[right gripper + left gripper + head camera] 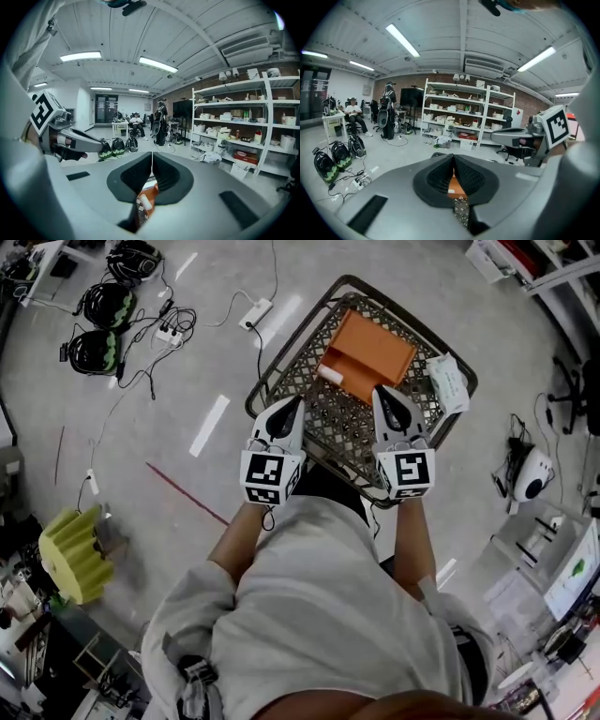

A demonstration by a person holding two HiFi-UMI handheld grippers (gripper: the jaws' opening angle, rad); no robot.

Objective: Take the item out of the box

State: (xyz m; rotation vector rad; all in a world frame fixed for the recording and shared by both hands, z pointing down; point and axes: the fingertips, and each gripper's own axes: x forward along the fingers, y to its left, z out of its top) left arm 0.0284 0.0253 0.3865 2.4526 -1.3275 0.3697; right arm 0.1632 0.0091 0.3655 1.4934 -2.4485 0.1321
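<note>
An open orange box (370, 357) lies inside a wire mesh basket (272, 371) on the floor, with a small white cylinder-shaped item (330, 376) at its near left edge. My left gripper (286, 411) hovers over the basket's left side, and its jaws are shut with nothing between them. My right gripper (387, 397) is above the box's near right corner, also shut and empty. In the left gripper view, the orange box (454, 187) shows below the left gripper (453, 159). The right gripper view shows the box (152, 192) and the white item (145, 202) under the right gripper (152, 157).
A white packet (450, 382) leans at the basket's right rim. Black-and-green bags (98, 351) and a power strip (255, 313) with cables lie on the floor to the far left. A yellow object (73, 554) sits left, a white device (532, 472) right. Shelves (464, 112) stand ahead.
</note>
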